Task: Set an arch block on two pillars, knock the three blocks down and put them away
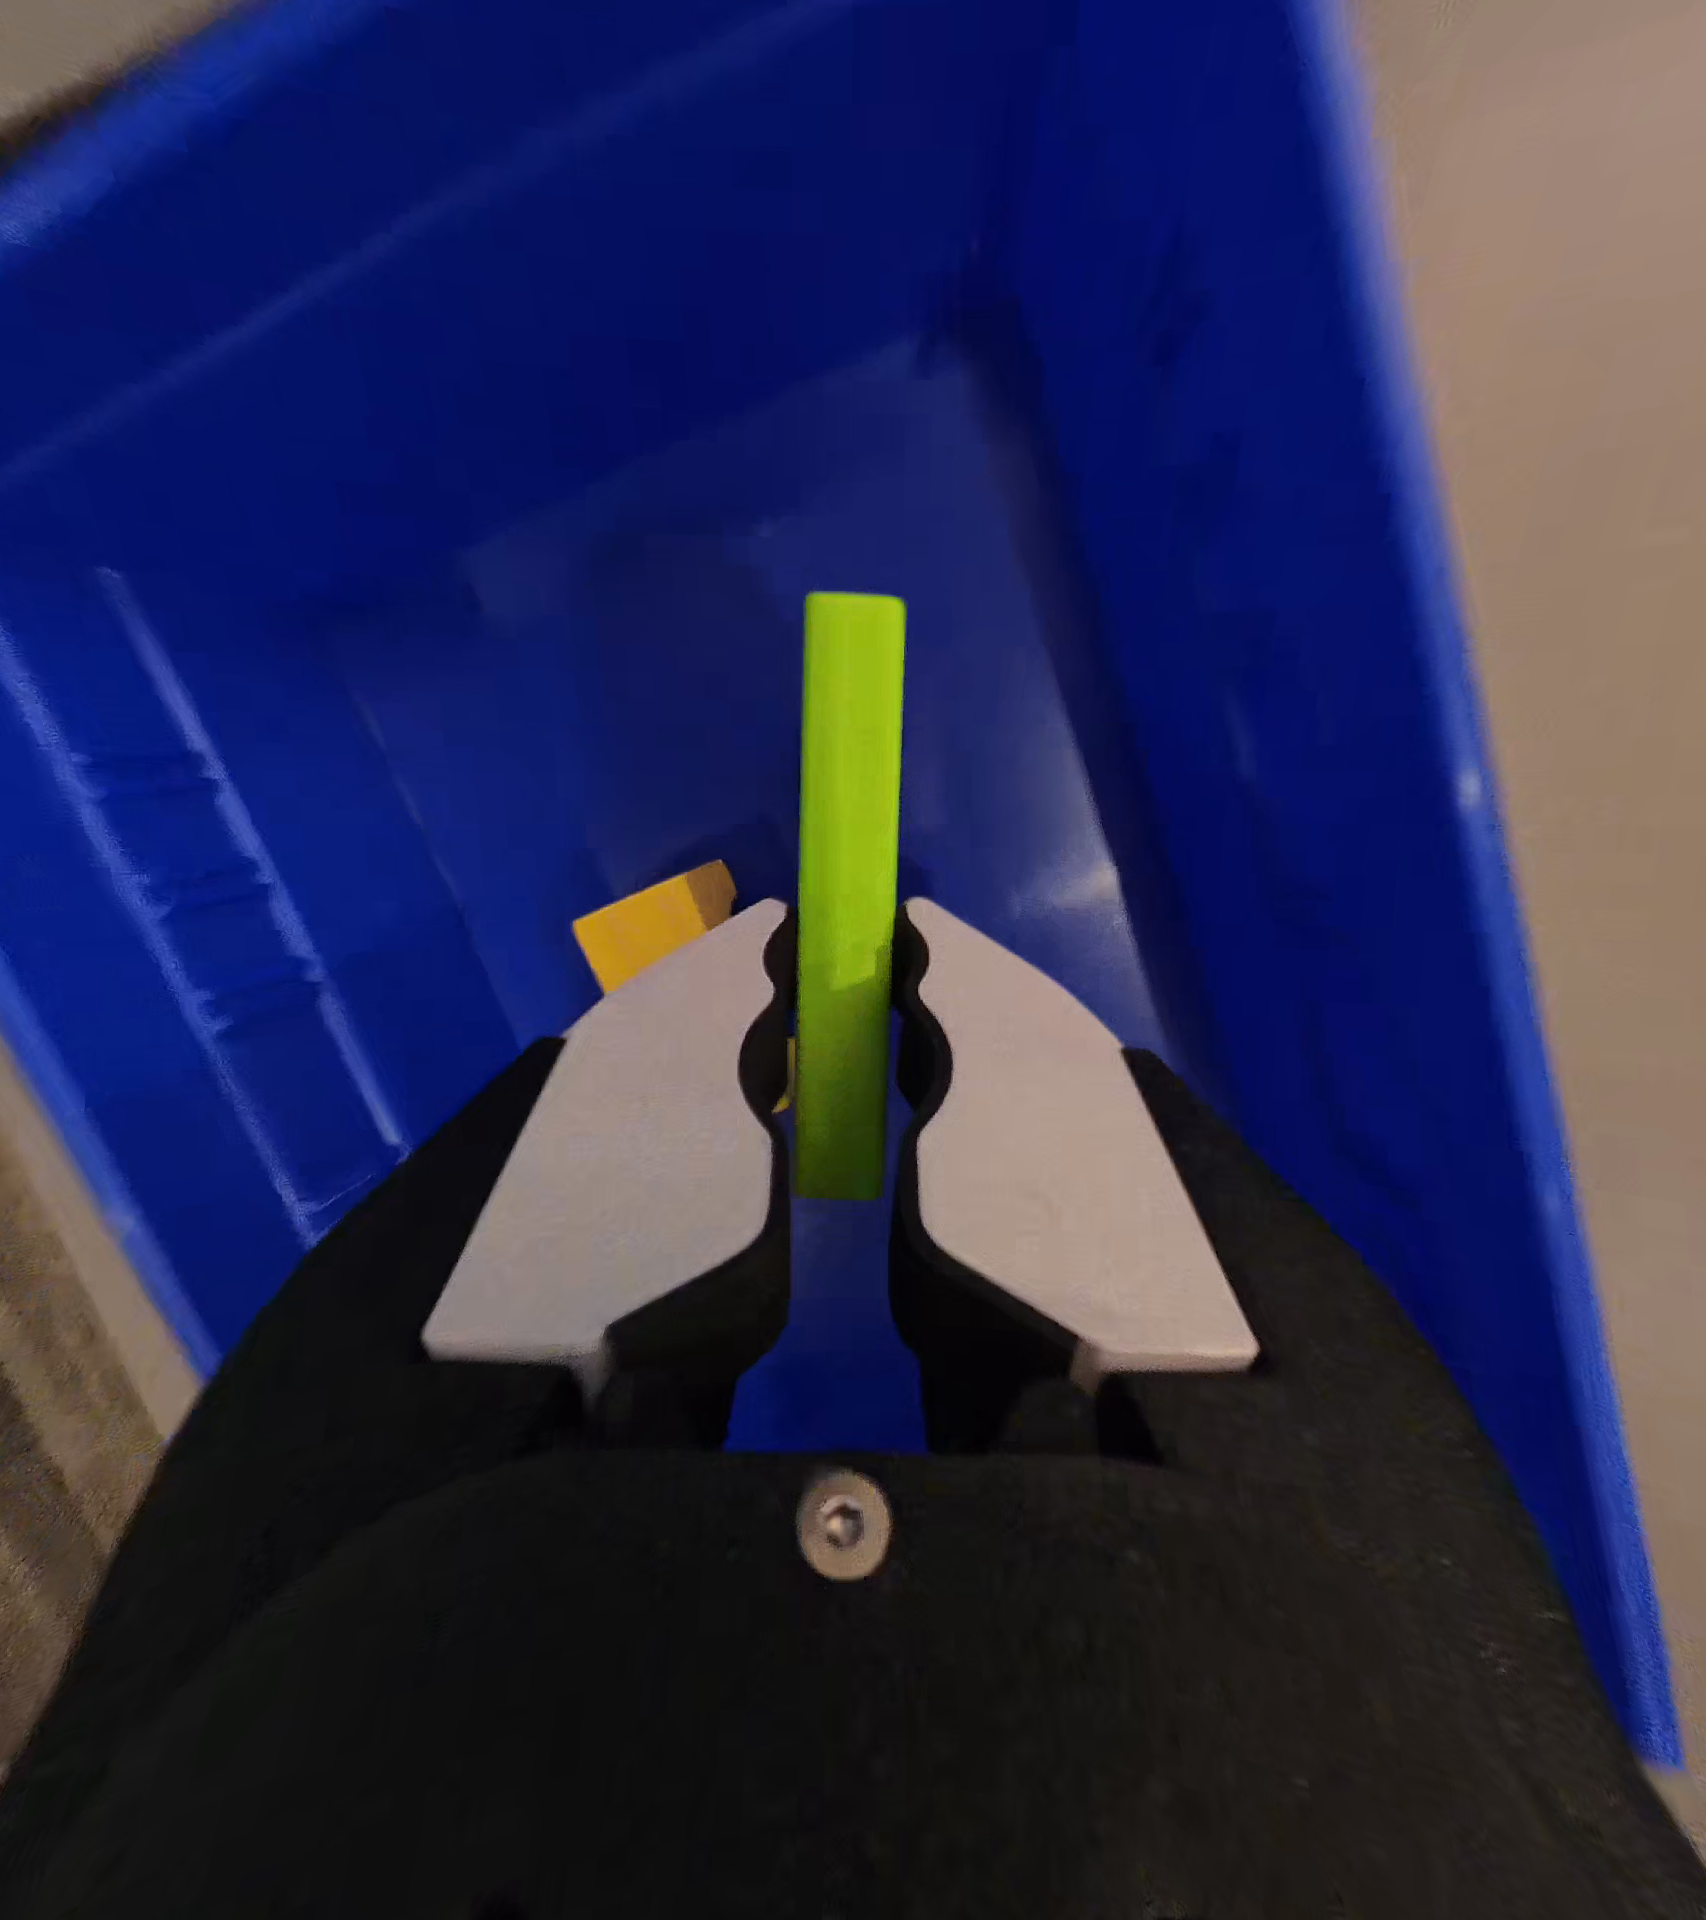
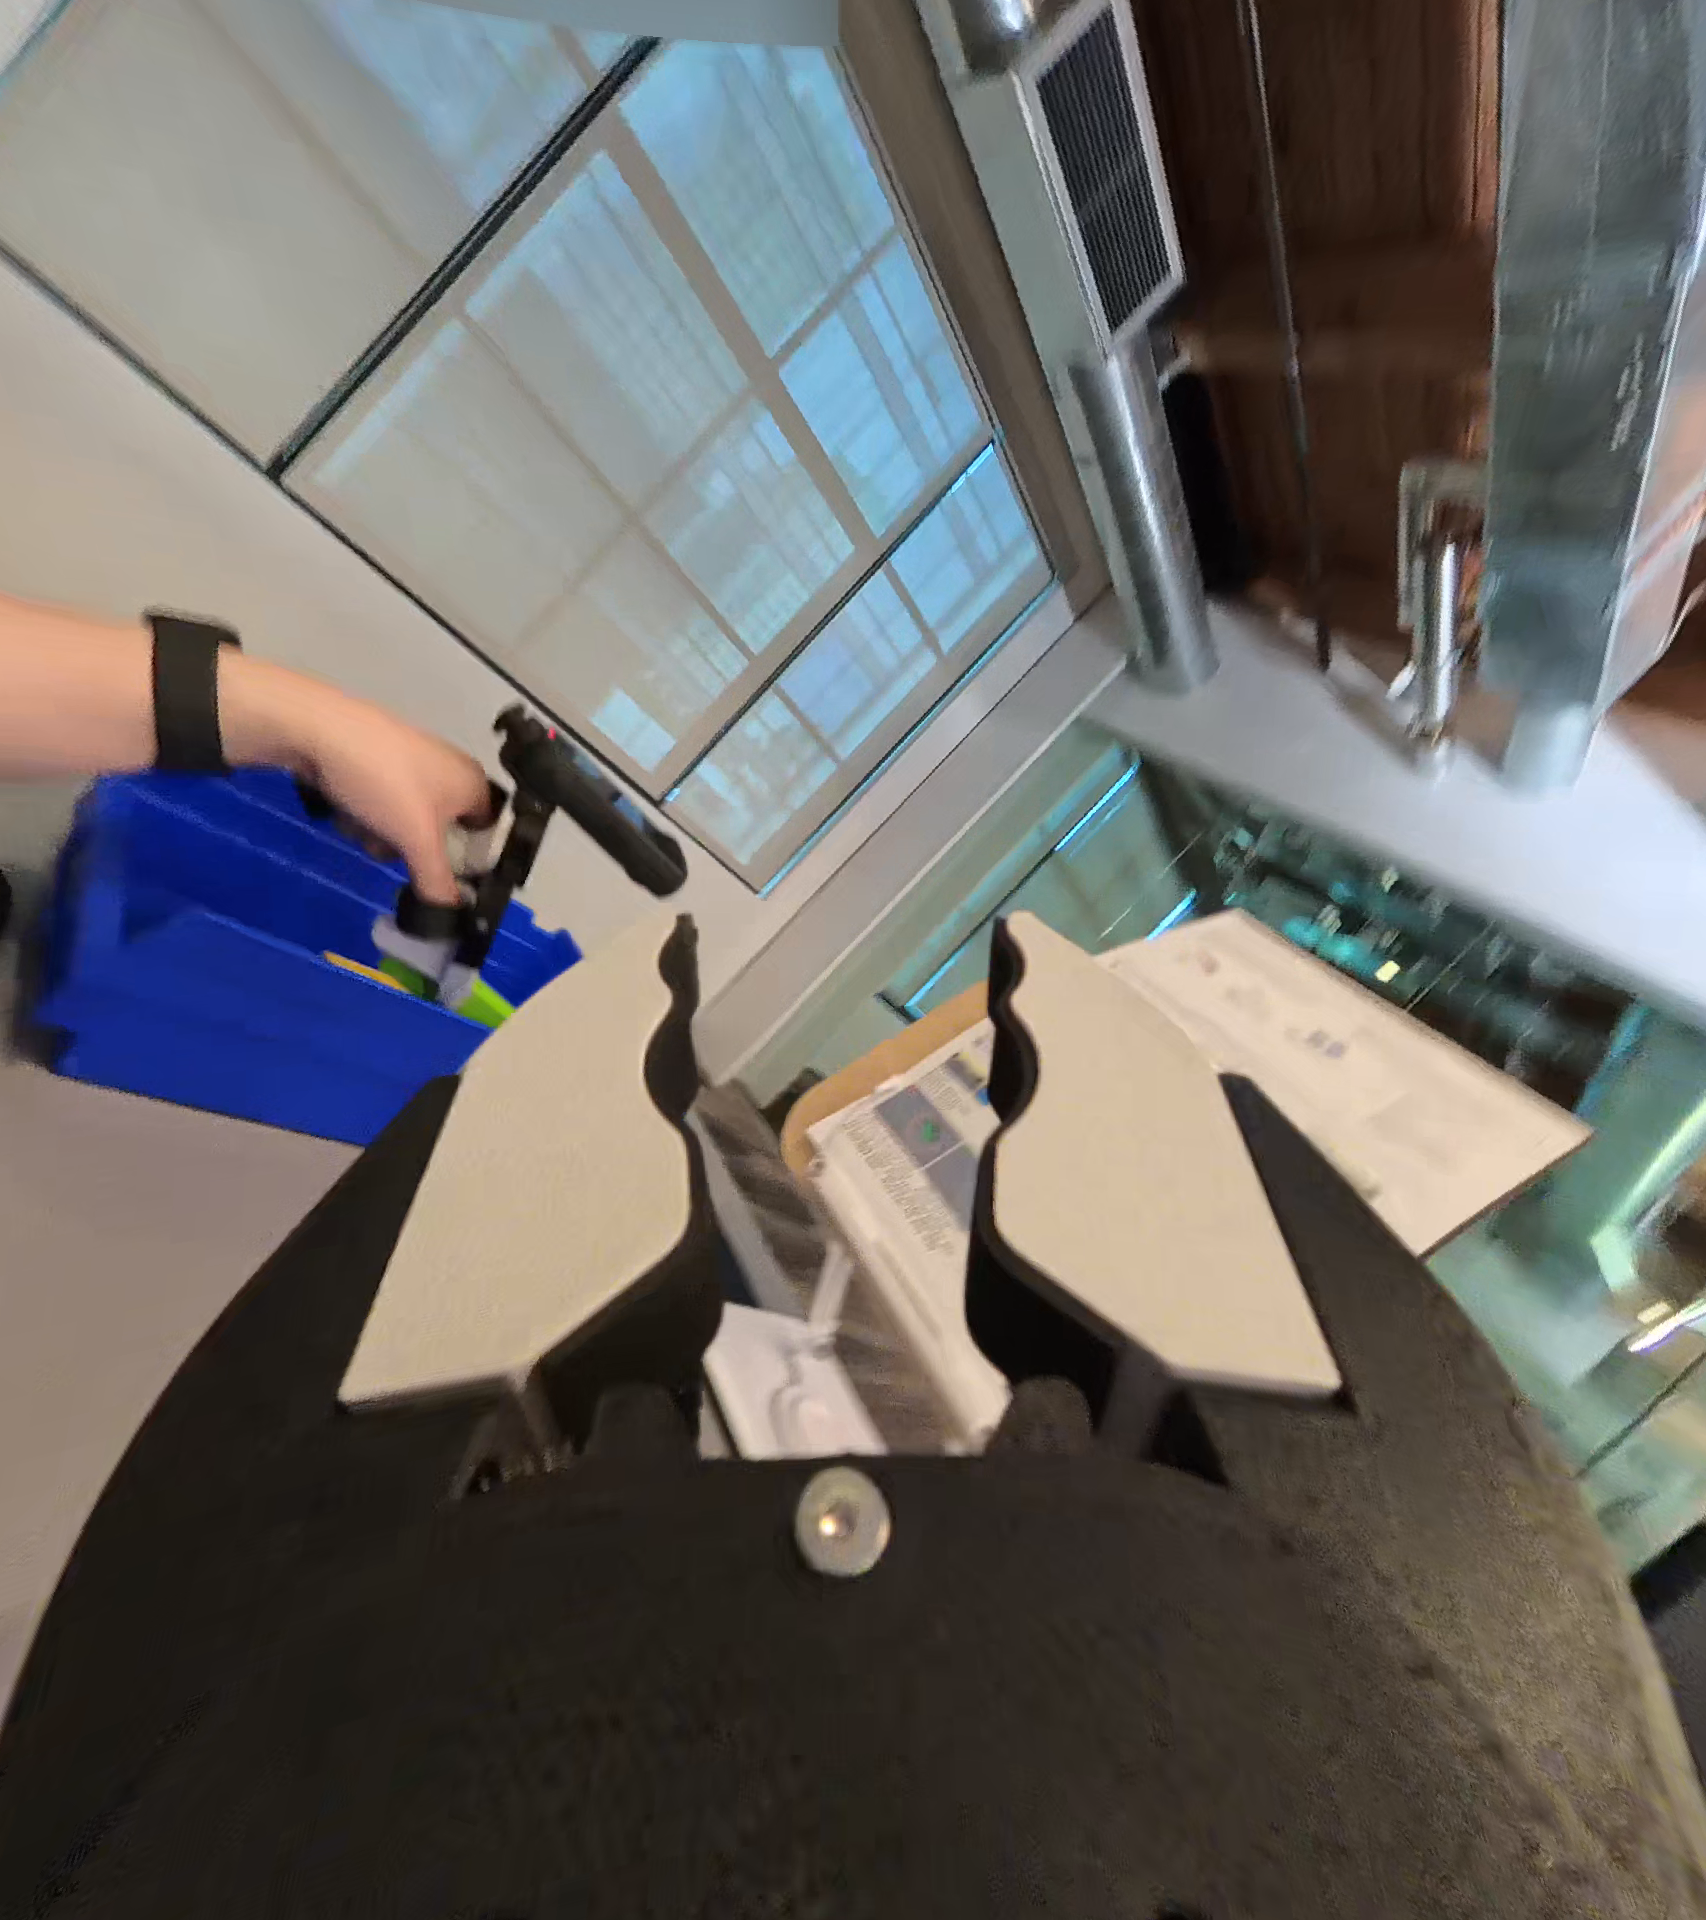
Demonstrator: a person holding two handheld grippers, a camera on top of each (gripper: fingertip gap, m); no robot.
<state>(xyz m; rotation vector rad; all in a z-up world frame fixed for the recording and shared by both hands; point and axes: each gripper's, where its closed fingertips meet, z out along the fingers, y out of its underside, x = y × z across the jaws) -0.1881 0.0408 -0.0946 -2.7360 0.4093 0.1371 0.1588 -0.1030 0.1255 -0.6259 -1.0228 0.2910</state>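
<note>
1. Left wrist view: left gripper [image 1: 844, 914], matte black body with flat pale-grey finger plates and wavy black inner pads, is clenched on a smooth lime-green flat rectangular block [image 1: 851, 883]. Block is seen edge-on, pointing to 12 o'clock, and sticks out well past the fingertips.
2. Same view: the block and fingertips are inside a glossy blue plastic bin [image 1: 309, 623] with ribbed walls. Bin floor shows behind the block; walls rise at 9 and 3 o'clock. There is free room on both sides of the green block.
3. A yellow block [image 1: 657, 920] with a squared end lies in the bin at about 10 o'clock from the fingertips. It is partly hidden by the left finger plate, so its shape is unclear. Whether it touches the green block I cannot tell.
4. Outside the bin at 3 o'clock there is a plain beige surface [image 1: 1638, 520]. The picture is motion-blurred.
5. Right wrist view: right gripper [image 2: 844, 935], same build, has its jaws spread wide with nothing between them. It is held up and tilted toward a window [image 2: 620, 416] and metal ceiling ducts [image 2: 1607, 312].
6. At 9 o'clock, well apart, a hand [image 2: 381, 790] with a black wrist band holds the left gripper [image 2: 454, 961] down in the blue bin [image 2: 205, 1018] on a white table [image 2: 101, 1299]. The green block [image 2: 485, 1003] shows at the bin's rim.
</note>
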